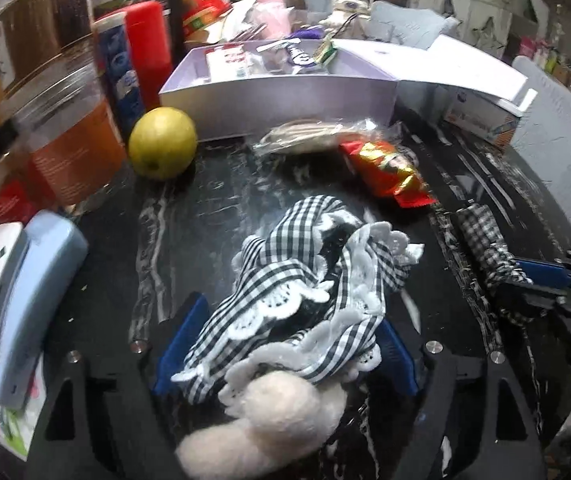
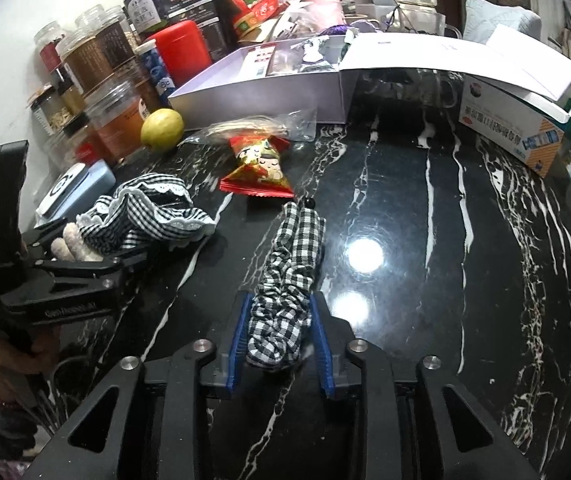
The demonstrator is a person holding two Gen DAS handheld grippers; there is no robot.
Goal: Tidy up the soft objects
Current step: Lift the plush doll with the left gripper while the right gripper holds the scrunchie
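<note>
Currently both grippers are loaded: the left gripper (image 1: 285,344) has its jaws clenched on a bundle of gingham lace-trimmed cloth (image 1: 305,280) with a white fuzzy plush piece (image 1: 269,420) bunched at the near end, and the right gripper (image 2: 281,344) has its jaws clamped around one end of a checked scrunchie strip (image 2: 291,272), the rest of which lies stretched forward on the black marble tabletop (image 2: 425,240). Judged progress: early to middle, since both soft items are grasped but neither sits in any container, and sorting or placing is left. The open white box (image 2: 261,100) at the back looks a likely destination, though it already holds small packets. In the way sit a red snack packet (image 2: 259,172) just ahead of the scrunchie strip, a clear plastic bag (image 2: 261,126) against the box wall, and a yellow-green fruit (image 2: 162,127) beside the jars (image 2: 97,92). A light blue device (image 1: 17,292) lies near the left gripper. A medicine carton (image 2: 513,132) stands far right under the box lid. The right half of the tabletop has room.
</note>
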